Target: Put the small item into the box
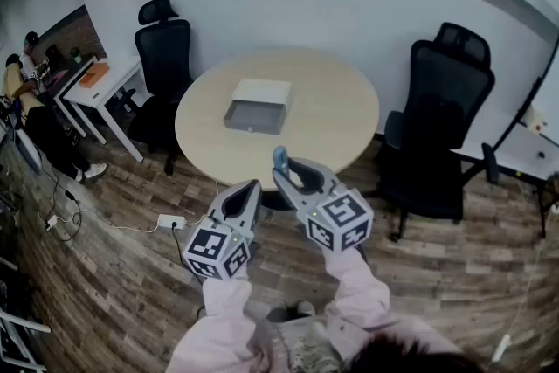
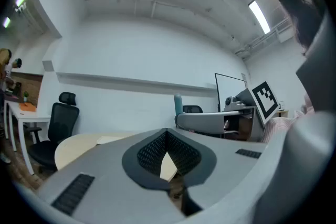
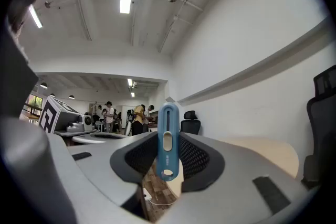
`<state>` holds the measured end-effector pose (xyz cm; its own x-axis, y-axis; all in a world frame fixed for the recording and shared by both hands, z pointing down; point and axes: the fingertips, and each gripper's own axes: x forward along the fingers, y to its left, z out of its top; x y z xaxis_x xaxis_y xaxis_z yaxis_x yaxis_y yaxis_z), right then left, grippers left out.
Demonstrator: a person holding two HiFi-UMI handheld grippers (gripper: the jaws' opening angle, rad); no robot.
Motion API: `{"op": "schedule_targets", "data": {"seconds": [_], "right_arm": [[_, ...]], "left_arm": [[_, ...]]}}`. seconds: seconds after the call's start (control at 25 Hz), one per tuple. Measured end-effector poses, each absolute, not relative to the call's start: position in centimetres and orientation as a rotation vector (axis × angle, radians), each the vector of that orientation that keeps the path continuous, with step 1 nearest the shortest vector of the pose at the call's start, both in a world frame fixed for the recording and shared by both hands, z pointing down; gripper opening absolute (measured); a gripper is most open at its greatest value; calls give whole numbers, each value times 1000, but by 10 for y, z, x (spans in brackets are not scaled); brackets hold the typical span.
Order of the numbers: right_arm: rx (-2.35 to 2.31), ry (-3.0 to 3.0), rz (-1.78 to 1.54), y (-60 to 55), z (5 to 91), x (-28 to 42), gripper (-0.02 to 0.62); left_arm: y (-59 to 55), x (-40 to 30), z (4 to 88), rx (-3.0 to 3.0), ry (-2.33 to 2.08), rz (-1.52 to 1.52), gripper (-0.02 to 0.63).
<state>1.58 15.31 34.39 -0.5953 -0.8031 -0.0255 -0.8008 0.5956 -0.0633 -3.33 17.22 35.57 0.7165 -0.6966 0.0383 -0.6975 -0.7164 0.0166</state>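
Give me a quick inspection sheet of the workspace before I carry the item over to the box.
Surface: round light wooden table, holding only the box and lid.
Job's things: open grey rectangular box, looks empty, white lid at its far side; slim blue plastic item upright in the right tongs.
Clutter: nothing seen.
Grippers: right tongs closed on the blue item, short of the table; left tongs shut, nothing between them.
Cables: white power strip with its cable on the wooden floor beside the table.
Surroundings: two black office chairs; white desk and seated people far left.
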Motion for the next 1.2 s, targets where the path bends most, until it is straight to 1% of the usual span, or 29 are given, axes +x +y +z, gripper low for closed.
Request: {"op": "schedule_targets", "data": {"seconds": [0.52, 0.72, 1.2], "right_arm": [[-1383, 2777, -60, 150, 350, 29, 129], [-1401, 2768, -110, 146, 357, 40, 129], [-1399, 2777, -118, 112, 361, 31, 129]], "left_arm": [[164, -27, 367, 2827, -1190, 9, 8], [161, -17, 372, 2815, -1184, 13, 8], [124, -21, 374, 2818, -1156, 9, 8]]}}
